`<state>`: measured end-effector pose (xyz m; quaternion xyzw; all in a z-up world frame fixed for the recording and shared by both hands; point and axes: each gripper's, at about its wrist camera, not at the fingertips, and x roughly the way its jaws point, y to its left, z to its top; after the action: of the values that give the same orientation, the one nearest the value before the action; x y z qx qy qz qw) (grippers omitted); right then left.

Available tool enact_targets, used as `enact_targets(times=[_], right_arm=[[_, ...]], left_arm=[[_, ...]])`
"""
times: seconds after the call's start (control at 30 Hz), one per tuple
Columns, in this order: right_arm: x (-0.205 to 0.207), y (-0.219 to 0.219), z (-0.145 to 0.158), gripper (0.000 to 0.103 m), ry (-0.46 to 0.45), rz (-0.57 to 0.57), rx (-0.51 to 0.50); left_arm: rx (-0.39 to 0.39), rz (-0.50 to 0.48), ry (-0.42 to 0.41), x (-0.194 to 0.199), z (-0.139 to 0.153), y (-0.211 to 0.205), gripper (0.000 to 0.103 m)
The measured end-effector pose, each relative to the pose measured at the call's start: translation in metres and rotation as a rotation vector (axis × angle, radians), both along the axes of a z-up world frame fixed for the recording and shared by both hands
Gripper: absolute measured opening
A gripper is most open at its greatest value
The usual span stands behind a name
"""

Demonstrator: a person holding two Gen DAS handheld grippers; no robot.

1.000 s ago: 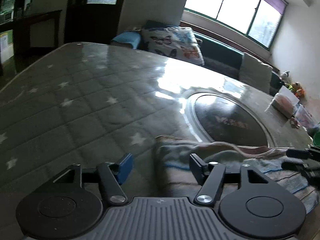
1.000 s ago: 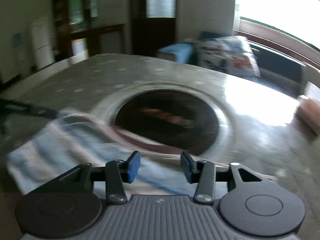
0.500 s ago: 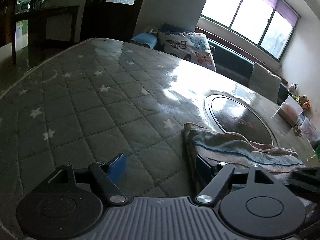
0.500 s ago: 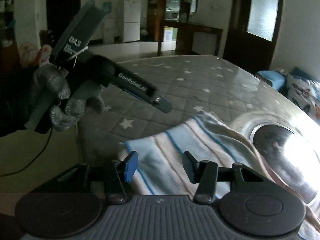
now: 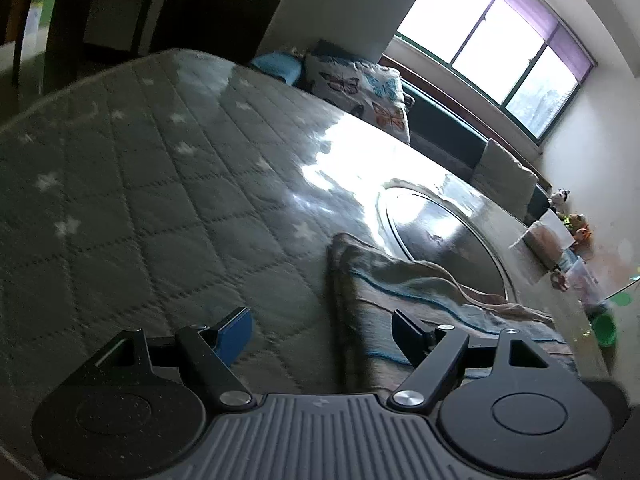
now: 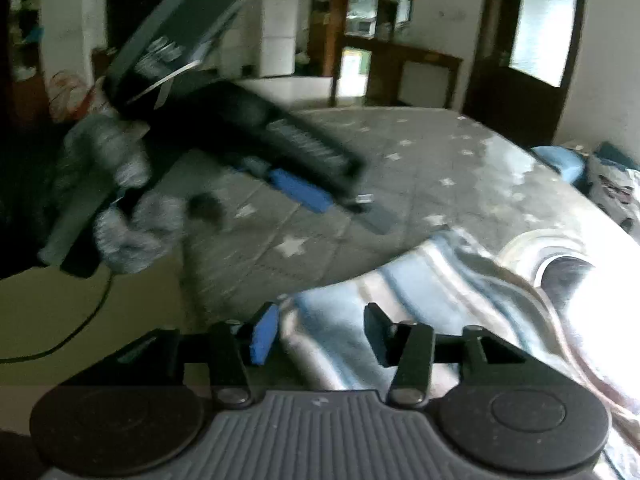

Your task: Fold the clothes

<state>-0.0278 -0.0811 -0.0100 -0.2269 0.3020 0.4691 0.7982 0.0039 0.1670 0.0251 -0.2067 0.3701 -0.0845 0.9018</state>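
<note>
Both our grippers gape empty: the striped garment (image 5: 420, 300) runs rightward past the left gripper (image 5: 322, 330), under the narrower right gripper (image 6: 320, 334), which sits nearer.

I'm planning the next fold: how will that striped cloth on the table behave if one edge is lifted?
The striped cloth will probably be floppy: it lies in soft wrinkles and rumpled layers. It looks thin, so likely light. On the quilted table cover it may drag and bunch rather than slide as a flat sheet.

Soft striped cloth garment (image 5: 400, 292), quilted star-print table cover (image 5: 160, 200) under glossy film, shiny dark round inset (image 5: 448, 236)
</note>
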Motion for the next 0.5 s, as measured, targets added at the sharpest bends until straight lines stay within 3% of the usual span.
enact_targets(times=[0.13,0.2,0.3,0.5], right_arm=[[-0.006,0.011,-0.015,0.049,-0.044,0.005,-0.033],[-0.006,0.010,-0.012,0.029,-0.046,-0.004,-0.029],[0.001,0.004,-0.004,0.013,0.012,-0.029,0.015],[0.004,-0.014,0.017,0.009,0.057,-0.064,0.113]], left_arm=[[-0.027,-0.010,0.016,0.003,-0.003,-0.006,0.080],[-0.048,-0.010,0.029,0.004,-0.004,-0.007,0.080],[-0.090,-0.009,0.050,0.007,-0.007,-0.008,0.080],[-0.179,-0.040,0.085,0.011,-0.011,-0.017,0.078]])
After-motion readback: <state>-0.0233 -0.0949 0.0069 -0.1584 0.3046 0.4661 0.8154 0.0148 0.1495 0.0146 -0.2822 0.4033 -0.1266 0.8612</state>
